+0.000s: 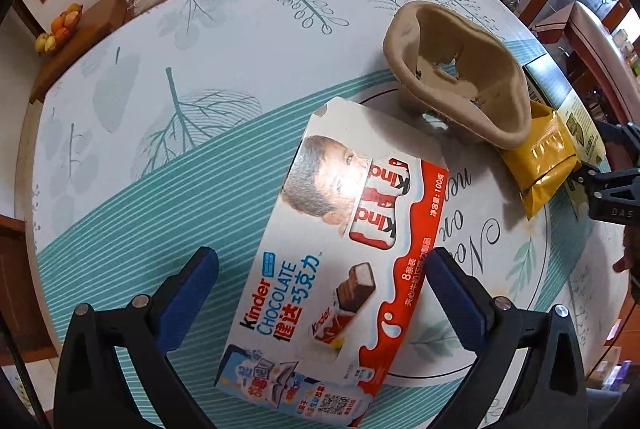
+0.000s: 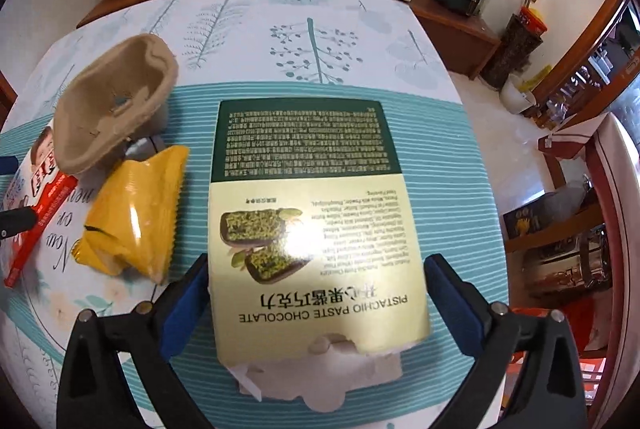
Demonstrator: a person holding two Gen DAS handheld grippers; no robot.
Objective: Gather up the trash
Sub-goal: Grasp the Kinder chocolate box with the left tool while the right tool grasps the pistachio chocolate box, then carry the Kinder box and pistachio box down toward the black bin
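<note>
1. Left gripper (image 1: 322, 269): jaws released, wide apart and straddling the Kinder box (image 1: 332, 261), which runs lengthwise away from them.
2. Right gripper (image 2: 318, 283): jaws released, flanking the pistachio chocolate box (image 2: 316, 213) near the table's (image 2: 460, 189) right edge.
3. Between the boxes lie the pulp cup carrier (image 1: 460, 77) and yellow pouch (image 2: 136, 213).

Both claws point steeply downward with jaws spread wide, the left claw (image 1: 322, 293) and the right claw (image 2: 318, 303) each gripping nothing, pads clear.

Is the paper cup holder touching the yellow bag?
Touching. In the right wrist view the cup holder rests its lower edge on the yellow bag, with no gap.
</note>
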